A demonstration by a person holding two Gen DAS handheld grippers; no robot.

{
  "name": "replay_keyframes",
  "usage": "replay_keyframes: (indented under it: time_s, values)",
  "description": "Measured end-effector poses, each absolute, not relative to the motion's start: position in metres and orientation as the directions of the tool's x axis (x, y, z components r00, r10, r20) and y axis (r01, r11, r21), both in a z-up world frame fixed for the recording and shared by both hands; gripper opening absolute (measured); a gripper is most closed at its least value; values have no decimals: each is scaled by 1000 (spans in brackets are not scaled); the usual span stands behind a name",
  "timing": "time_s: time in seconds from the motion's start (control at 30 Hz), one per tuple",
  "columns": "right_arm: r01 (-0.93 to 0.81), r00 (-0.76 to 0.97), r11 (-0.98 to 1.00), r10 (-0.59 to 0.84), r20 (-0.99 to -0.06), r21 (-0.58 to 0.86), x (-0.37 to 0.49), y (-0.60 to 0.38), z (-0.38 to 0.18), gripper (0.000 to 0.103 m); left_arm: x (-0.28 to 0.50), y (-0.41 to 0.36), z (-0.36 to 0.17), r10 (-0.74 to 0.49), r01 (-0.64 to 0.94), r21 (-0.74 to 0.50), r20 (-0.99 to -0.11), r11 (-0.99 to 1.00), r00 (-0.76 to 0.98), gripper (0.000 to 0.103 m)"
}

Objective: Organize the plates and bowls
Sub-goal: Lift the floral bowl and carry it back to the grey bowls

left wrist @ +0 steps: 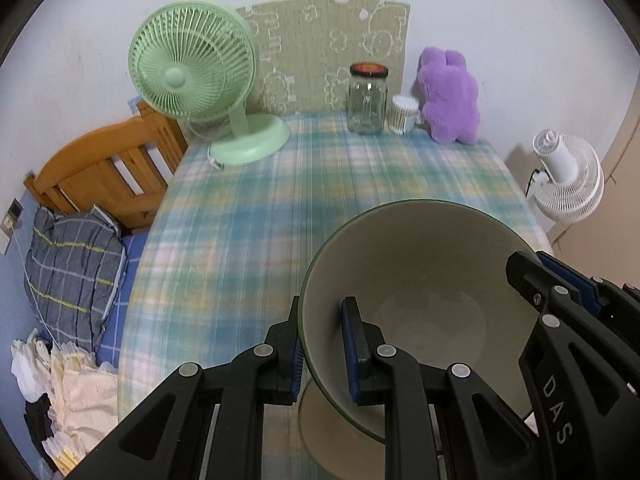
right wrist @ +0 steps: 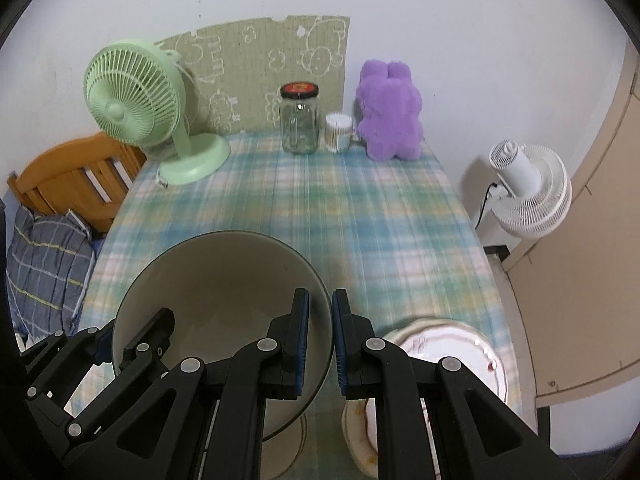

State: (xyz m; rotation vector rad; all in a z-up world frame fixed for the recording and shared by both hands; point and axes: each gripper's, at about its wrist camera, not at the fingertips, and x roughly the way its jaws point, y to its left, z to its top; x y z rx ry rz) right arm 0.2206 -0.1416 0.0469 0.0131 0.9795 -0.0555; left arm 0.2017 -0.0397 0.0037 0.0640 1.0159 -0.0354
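Left wrist view: large cream ceramic bowl with dark green rim (left wrist: 420, 280) held tilted above plaid-clothed worktop (left wrist: 260, 220); left gripper (left wrist: 320, 356) jaws clamped on its left rim wall, one pad inside, one outside; right gripper (right wrist: 320, 340) jaws pinching opposite rim likewise; white scalloped plate with floral print (right wrist: 460, 344) lying on worktop below right gripper, near front edge; mint-green desk fan (left wrist: 192, 76), lidded glass jar (left wrist: 367, 100), purple plush toy (left wrist: 448, 96) along far edge.
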Motion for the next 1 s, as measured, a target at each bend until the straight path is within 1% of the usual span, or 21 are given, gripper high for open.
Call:
replay_keyframes:
  time_s: [0.3, 1.0]
  values:
    - [74, 521, 997, -43, -853, -5, 200, -131, 27, 15, 183, -29, -15, -4, 54, 27, -867, 998, 499, 14]
    - [46, 419, 999, -39, -907, -22, 187, -116, -15, 15, 168, -17, -55, 2, 40, 20, -915, 999, 403, 14]
